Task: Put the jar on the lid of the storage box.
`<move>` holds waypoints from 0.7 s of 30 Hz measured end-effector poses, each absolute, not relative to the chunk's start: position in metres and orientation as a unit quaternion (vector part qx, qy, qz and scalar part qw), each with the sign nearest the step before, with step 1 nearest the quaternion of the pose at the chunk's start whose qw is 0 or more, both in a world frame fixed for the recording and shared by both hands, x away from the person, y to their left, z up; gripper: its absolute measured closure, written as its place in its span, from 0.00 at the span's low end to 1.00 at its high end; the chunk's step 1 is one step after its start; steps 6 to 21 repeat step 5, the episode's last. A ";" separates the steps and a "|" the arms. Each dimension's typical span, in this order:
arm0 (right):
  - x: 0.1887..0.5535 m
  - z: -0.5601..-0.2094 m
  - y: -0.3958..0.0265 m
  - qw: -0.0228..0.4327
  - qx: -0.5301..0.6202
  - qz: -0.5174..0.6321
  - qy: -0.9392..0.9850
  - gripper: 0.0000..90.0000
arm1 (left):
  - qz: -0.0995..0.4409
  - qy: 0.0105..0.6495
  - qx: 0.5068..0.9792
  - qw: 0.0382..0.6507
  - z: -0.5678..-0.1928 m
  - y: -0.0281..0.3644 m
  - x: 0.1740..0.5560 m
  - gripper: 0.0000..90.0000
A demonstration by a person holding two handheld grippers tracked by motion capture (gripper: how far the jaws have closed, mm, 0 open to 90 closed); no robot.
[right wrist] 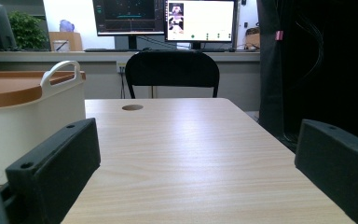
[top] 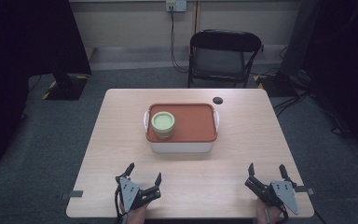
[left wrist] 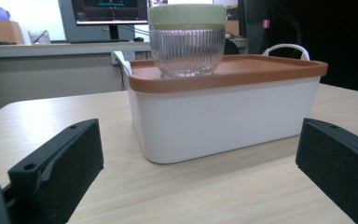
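Observation:
A white box with an orange lid and white handles stands at the middle of the table. On the lid's left part sits a ribbed glass jar with a pale green lid. The left gripper view shows the box and the jar straight ahead. My left gripper rests open near the front edge, left of the box, with nothing between its jaws. My right gripper is open at the front right, also holding nothing. The right gripper view catches the box's right end.
The wooden table has a round cable hole near its far edge. A black folding chair stands behind the table. Monitors sit on a desk along the back wall. Black stands flank the table on both sides.

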State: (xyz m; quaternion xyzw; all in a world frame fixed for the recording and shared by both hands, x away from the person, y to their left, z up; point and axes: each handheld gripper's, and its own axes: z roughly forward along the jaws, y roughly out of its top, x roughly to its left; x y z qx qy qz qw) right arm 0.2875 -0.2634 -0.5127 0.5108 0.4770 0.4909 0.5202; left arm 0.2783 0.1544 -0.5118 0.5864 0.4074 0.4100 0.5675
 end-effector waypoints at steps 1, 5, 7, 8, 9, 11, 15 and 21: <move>0.287 -0.513 -0.263 0.520 0.511 0.491 0.477 0.00 | 0.410 0.408 0.583 0.571 -0.512 0.155 0.278 0.00; 0.287 -0.513 -0.263 0.520 0.511 0.491 0.477 0.00 | 0.419 0.408 0.577 0.570 -0.513 0.154 0.277 0.00; 0.287 -0.513 -0.263 0.520 0.511 0.491 0.477 0.00 | 0.419 0.408 0.577 0.570 -0.513 0.154 0.277 0.00; 0.287 -0.513 -0.263 0.520 0.511 0.491 0.477 0.00 | 0.419 0.408 0.577 0.570 -0.513 0.154 0.277 0.00; 0.287 -0.513 -0.263 0.520 0.511 0.491 0.477 0.00 | 0.419 0.408 0.577 0.570 -0.513 0.154 0.277 0.00; 0.287 -0.513 -0.263 0.520 0.511 0.491 0.477 0.00 | 0.419 0.408 0.577 0.570 -0.513 0.154 0.277 0.00; 0.287 -0.513 -0.263 0.520 0.511 0.491 0.477 0.00 | 0.419 0.408 0.577 0.570 -0.513 0.154 0.277 0.00; 0.287 -0.513 -0.263 0.520 0.511 0.491 0.477 0.00 | 0.419 0.408 0.577 0.570 -0.513 0.154 0.277 0.00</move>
